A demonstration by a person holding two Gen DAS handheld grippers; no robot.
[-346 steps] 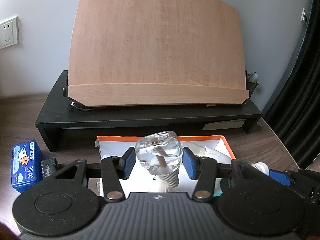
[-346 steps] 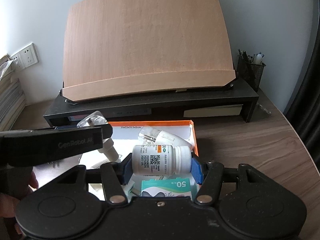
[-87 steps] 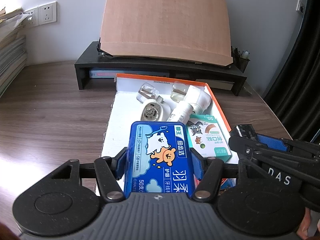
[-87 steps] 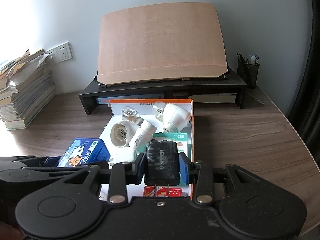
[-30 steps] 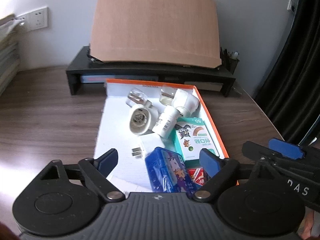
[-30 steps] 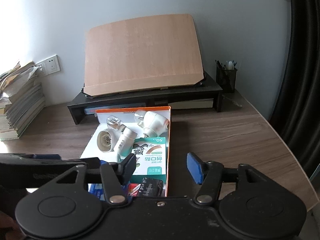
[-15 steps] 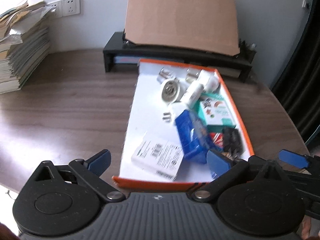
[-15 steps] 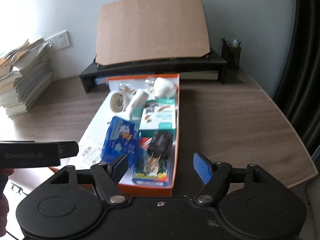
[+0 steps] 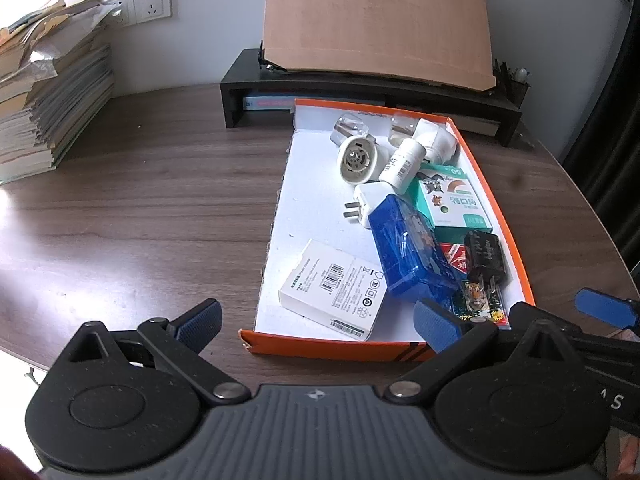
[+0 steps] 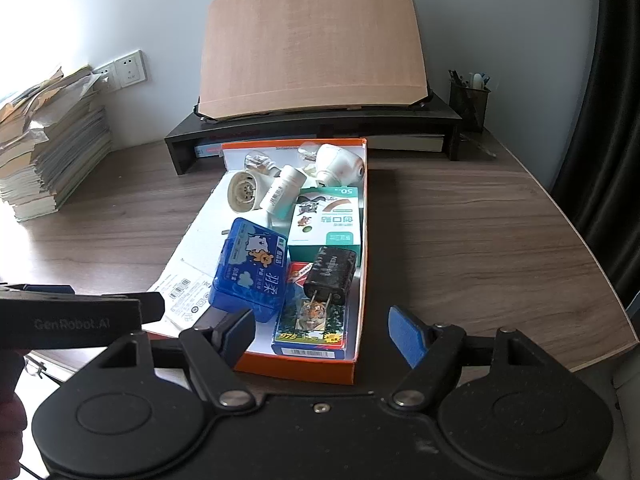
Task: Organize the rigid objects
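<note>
An orange-rimmed white box [image 9: 336, 350] [image 10: 296, 370] lies on the wooden desk and holds several items: a blue floss case [image 9: 412, 252] [image 10: 250, 268], a black charger [image 9: 486, 256] [image 10: 330, 274], a green plaster box [image 9: 450, 200] [image 10: 328, 220], a white bottle [image 9: 400, 164] [image 10: 280, 192], a white flat box [image 9: 334, 288], a white plug adapter [image 9: 366, 208] and clear vaporizer bottles [image 9: 348, 128]. My left gripper [image 9: 316, 320] is open and empty, above the box's near edge. My right gripper [image 10: 324, 332] is open and empty, just short of the box's near end.
A black monitor riser [image 9: 372, 96] [image 10: 316, 132] with a leaning wooden board [image 10: 312, 48] stands behind the box. A stack of papers [image 9: 44, 92] [image 10: 44, 140] sits at the left. A mesh pen holder [image 10: 468, 100] stands at the right of the riser. Dark curtains [image 10: 616, 120] hang at the right.
Both grippers have pulled back and up from the box, so more of the desk shows. Both stay open and empty. The items in the box have not moved.
</note>
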